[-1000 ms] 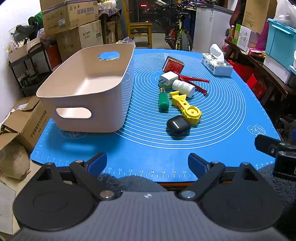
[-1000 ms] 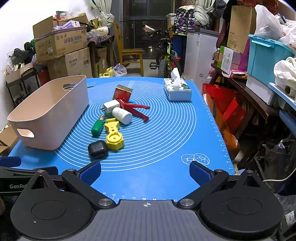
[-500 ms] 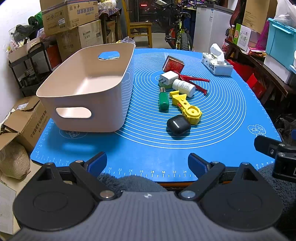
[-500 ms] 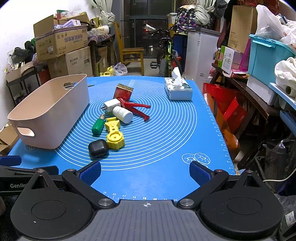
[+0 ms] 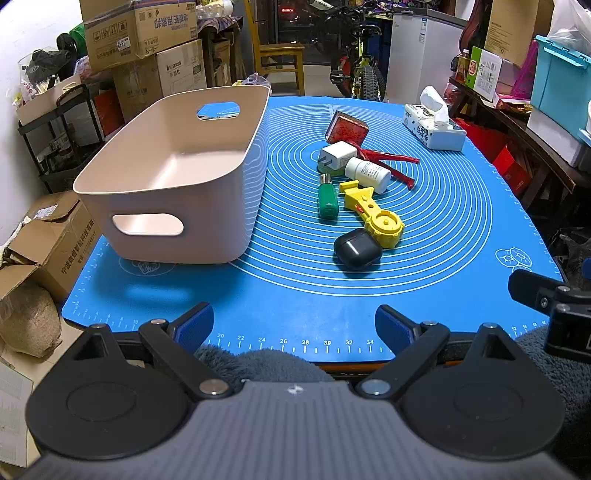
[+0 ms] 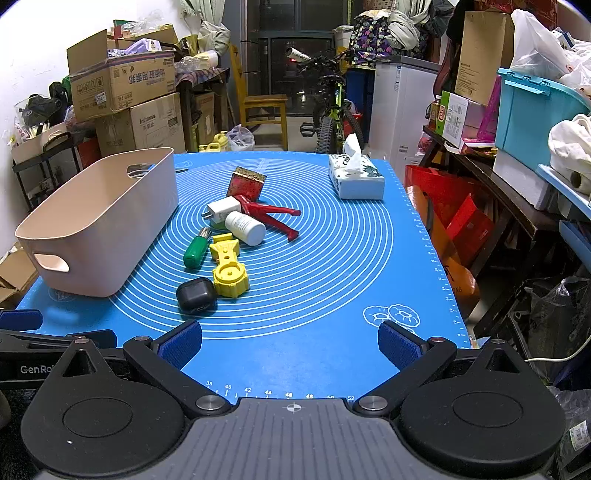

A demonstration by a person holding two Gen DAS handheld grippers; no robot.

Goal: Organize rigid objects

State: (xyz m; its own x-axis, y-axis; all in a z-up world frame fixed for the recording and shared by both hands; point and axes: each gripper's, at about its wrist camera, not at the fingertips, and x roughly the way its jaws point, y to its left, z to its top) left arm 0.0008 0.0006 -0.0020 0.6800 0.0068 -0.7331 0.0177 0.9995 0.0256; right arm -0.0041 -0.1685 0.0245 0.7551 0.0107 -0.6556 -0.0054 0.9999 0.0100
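An empty pink bin (image 5: 177, 177) (image 6: 99, 221) stands on the left of the blue mat (image 5: 443, 229) (image 6: 332, 266). Beside it lies a cluster: black earbud case (image 5: 357, 248) (image 6: 196, 295), yellow plastic tool (image 5: 376, 214) (image 6: 227, 267), green-handled screwdriver (image 5: 328, 197) (image 6: 195, 249), white pill bottle (image 5: 367, 174) (image 6: 245, 227), white charger (image 5: 338, 155) (image 6: 221, 210), red clamp tool (image 5: 388, 162) (image 6: 271, 216), red block (image 5: 347, 129) (image 6: 246, 184). My left gripper (image 5: 293, 326) and right gripper (image 6: 290, 343) are open and empty at the mat's near edge.
A tissue box (image 5: 434, 127) (image 6: 356, 177) sits at the mat's far right. Cardboard boxes (image 5: 140, 33), a chair (image 6: 264, 110), a bicycle (image 6: 332, 110) and shelves with a teal crate (image 6: 535, 118) surround the table. A grey fuzzy cloth (image 5: 266, 363) lies below the near edge.
The right gripper has risen and edged forward slightly, so the table sits lower in its view. The left gripper is nearly still. No object has moved.
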